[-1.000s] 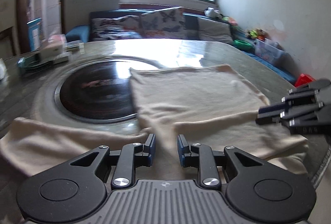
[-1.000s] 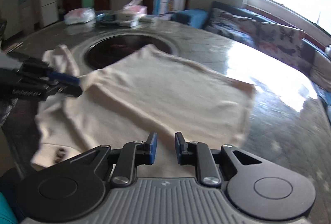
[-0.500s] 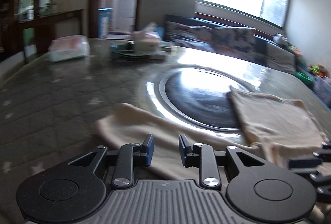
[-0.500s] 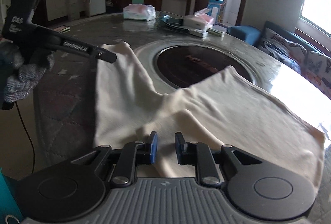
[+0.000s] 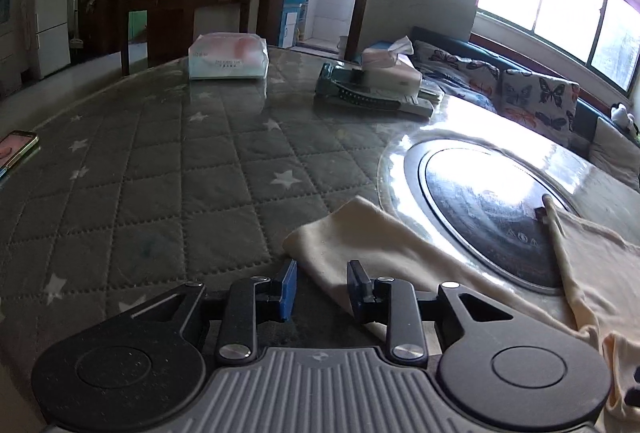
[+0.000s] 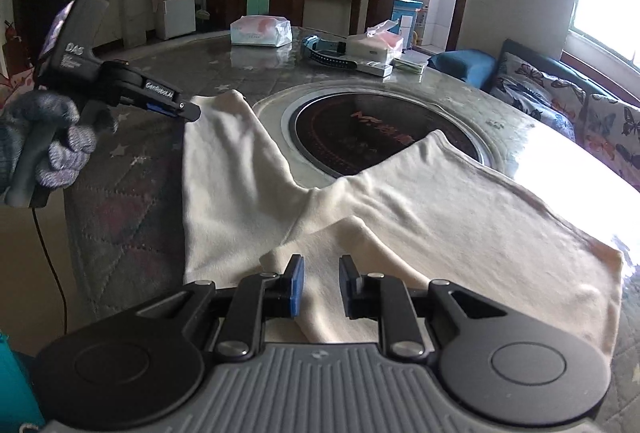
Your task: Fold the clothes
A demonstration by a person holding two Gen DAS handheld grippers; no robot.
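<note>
In the left wrist view we see our left gripper [image 5: 321, 285] with its two blue-padded fingers [image 5: 289, 283] apart, low over the near part of the round table [image 5: 168, 169]. The rounded end of a sleeve [image 5: 340, 245] of the cream garment [image 5: 596, 273] lies in the gap between the fingers, not pinched by either. The sleeve runs from there toward the right along the near rim of the dark glass cooktop [image 5: 480, 201] set in the table's middle. More of the garment overlaps the cooktop's right side. At the table's far edge sit a wrapped tissue pack [image 5: 228, 57] and a tissue box [image 5: 390, 69] resting on a dark green tray [image 5: 368, 93]. A phone [image 5: 16, 149] lies at the left edge.

In the right wrist view our right gripper [image 6: 321, 287] also has its fingers [image 6: 297, 287] spread apart, with a folded flap of the cream garment [image 6: 460, 213] lying between them, loose. The garment is spread over the near half of the table [image 6: 132, 193], its body reaching to the right edge and partly covering the cooktop [image 6: 368, 129]. One sleeve [image 6: 224, 161] stretches away to the left. Our gloved left hand [image 6: 48, 141] holds the left gripper [image 6: 188, 111] just at that sleeve's far end; from this side we cannot tell the state of its fingers. The tissue pack [image 6: 260, 31] and tissue box [image 6: 374, 45] stand at the far edge.
</note>
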